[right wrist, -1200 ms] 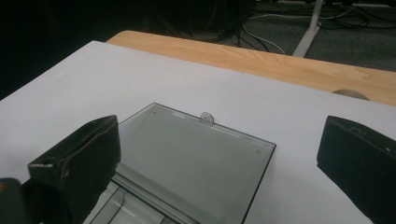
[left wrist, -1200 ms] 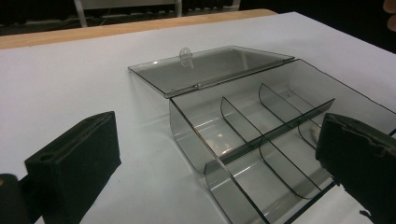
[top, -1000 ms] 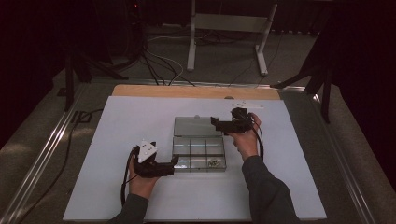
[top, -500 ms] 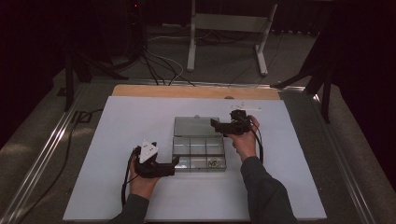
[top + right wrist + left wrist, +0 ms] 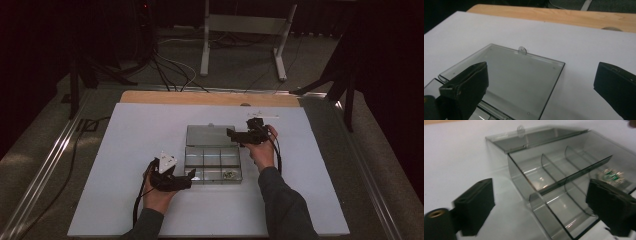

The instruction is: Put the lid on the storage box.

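My left gripper [image 5: 191,174] sits at the near-left corner of the clear compartment box [image 5: 214,161], which lies mid-way across the white table sheet [image 5: 125,140]; its jaws have just been closing a little, yet they stand spread, 1 pad out on the sheet and the other over the near row of cells, with the box's corner wall between them and neither pad pressing on it as far as I can tell. The box has 2 rows of 3 cells; the near-right cell holds a small cluster of green-and-silver parts [image 5: 612,175]; the others look bare. The lid [image 5: 506,77] is thrown fully back and lies flat on the sheet beyond the hinge, its little tab [image 5: 522,50] pointing away from me. My right gripper [image 5: 231,134] hovers over the lid's right edge, jaws wide apart and pinching nothing.

As I judge it, the step is to steady the box and bring the lid over; so I should close the left jaws squarely on the corner wall, low and gently, since thin plastic will slip or flex; then take the lid by its free edge near the tab, and swing it slowly so the small parts don't jump.
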`<action>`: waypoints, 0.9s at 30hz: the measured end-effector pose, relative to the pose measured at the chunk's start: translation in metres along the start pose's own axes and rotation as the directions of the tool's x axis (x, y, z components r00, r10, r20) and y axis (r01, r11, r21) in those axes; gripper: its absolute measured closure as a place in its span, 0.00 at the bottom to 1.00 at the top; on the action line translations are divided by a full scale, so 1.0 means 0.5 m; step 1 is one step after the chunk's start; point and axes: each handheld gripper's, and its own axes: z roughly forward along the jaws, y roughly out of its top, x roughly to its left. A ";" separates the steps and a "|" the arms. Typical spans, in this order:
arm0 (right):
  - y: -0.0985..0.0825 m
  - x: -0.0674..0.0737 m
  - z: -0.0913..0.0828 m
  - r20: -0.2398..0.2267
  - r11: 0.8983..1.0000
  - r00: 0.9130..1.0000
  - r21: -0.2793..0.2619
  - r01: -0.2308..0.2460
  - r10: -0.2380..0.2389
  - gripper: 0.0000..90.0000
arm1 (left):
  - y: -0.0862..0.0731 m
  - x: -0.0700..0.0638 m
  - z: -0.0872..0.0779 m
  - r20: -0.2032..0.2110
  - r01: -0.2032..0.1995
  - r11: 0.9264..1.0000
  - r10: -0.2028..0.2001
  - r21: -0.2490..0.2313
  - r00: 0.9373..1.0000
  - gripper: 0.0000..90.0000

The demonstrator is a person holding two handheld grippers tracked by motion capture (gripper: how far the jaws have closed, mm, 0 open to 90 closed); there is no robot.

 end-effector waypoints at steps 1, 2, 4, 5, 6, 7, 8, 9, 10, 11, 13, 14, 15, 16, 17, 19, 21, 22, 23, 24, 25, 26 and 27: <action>-0.001 0.000 0.001 0.001 1.000 1.000 0.007 0.003 -0.003 0.00 | -0.001 0.000 0.003 0.004 0.007 1.000 -0.007 0.010 1.000 0.20; -0.001 0.000 0.002 0.001 1.000 1.000 0.013 0.001 -0.001 0.00 | -0.003 0.000 0.005 0.007 0.008 1.000 -0.009 0.017 1.000 0.22; -0.002 0.000 0.004 -0.001 1.000 1.000 0.019 0.000 0.000 0.00 | -0.003 -0.001 0.006 -0.001 0.001 1.000 -0.001 0.024 1.000 0.34; -0.003 -0.001 0.005 -0.004 1.000 1.000 0.027 -0.005 0.005 0.00 | -0.005 -0.004 0.006 0.004 -0.011 1.000 0.011 0.024 1.000 0.34; -0.006 -0.002 0.009 -0.016 0.999 1.000 0.038 -0.015 0.015 0.00 | -0.005 -0.005 0.006 0.004 -0.016 1.000 0.016 0.023 1.000 0.48; -0.006 -0.001 0.010 -0.021 0.999 1.000 0.045 -0.018 0.019 0.00 | -0.005 -0.006 0.006 0.005 -0.023 0.999 0.023 0.028 1.000 0.53; -0.008 0.000 0.013 -0.024 0.998 1.000 0.052 -0.017 0.018 0.00 | -0.005 -0.007 0.007 0.003 -0.026 0.999 0.026 0.036 1.000 0.57; -0.010 0.001 0.016 -0.025 0.998 1.000 0.061 -0.017 0.018 0.00 | -0.006 -0.008 0.009 0.001 -0.026 0.999 0.026 0.043 1.000 0.60; -0.011 0.001 0.018 -0.027 0.997 0.999 0.069 -0.022 0.024 0.00 | -0.007 -0.008 0.011 0.001 -0.031 0.998 0.031 0.050 1.000 0.62; -0.012 0.001 0.020 -0.030 0.997 0.999 0.073 -0.029 0.031 0.00 | -0.008 -0.009 0.012 0.005 -0.034 0.998 0.034 0.057 0.999 0.63; -0.015 0.001 0.023 -0.031 0.996 0.999 0.086 -0.037 0.040 0.00 | -0.009 -0.012 0.015 0.000 -0.037 0.997 0.038 0.071 0.999 0.65; -0.016 0.001 0.025 -0.035 0.995 0.999 0.091 -0.037 0.040 0.00 | -0.010 -0.013 0.017 0.003 -0.043 0.996 0.042 0.075 0.999 0.66; -0.017 0.001 0.026 -0.039 0.995 0.998 0.095 -0.037 0.041 0.00 | -0.010 -0.014 0.019 0.004 -0.046 0.996 0.046 0.080 0.999 0.67; -0.018 0.001 0.027 -0.041 0.994 0.998 0.102 -0.039 0.044 0.00 | -0.011 -0.015 0.020 0.002 -0.046 0.995 0.046 0.084 0.999 0.68; -0.018 0.001 0.027 -0.041 0.994 0.998 0.102 -0.039 0.044 0.00 | -0.011 -0.015 0.020 0.002 -0.046 0.995 0.046 0.084 0.999 0.69; -0.021 0.000 0.030 -0.046 0.992 0.998 0.116 -0.041 0.047 0.00 | -0.012 -0.013 0.020 0.006 -0.031 0.996 0.031 0.083 1.000 0.70; -0.022 0.001 0.032 -0.050 0.991 0.997 0.123 -0.050 0.057 0.00 | -0.012 -0.014 0.020 0.003 -0.029 0.996 0.029 0.085 1.000 0.70; -0.022 0.001 0.034 -0.055 0.990 0.997 0.128 -0.053 0.060 0.00 | -0.012 -0.014 0.021 0.001 -0.030 0.996 0.030 0.085 1.000 0.70; -0.022 0.001 0.034 -0.055 0.990 0.997 0.128 -0.053 0.060 0.00 | -0.012 -0.014 0.021 0.001 -0.030 0.996 0.030 0.085 1.000 0.70; -0.023 0.000 0.036 -0.061 0.989 0.996 0.135 -0.058 0.066 0.00 | -0.011 -0.015 0.021 0.000 -0.028 0.996 0.029 0.087 1.000 0.70; -0.025 0.000 0.041 -0.073 0.985 0.993 0.151 -0.084 0.096 0.00 | -0.011 -0.015 0.021 0.000 -0.029 0.996 0.029 0.088 1.000 0.71; -0.026 0.000 0.043 -0.081 0.981 0.990 0.165 -0.098 0.113 0.00 | -0.011 -0.015 0.021 -0.001 -0.029 0.996 0.029 0.090 1.000 0.71; -0.027 0.000 0.046 -0.082 0.978 0.989 0.176 -0.110 0.126 0.00 | -0.011 -0.015 0.021 -0.002 -0.030 0.995 0.030 0.091 1.000 0.71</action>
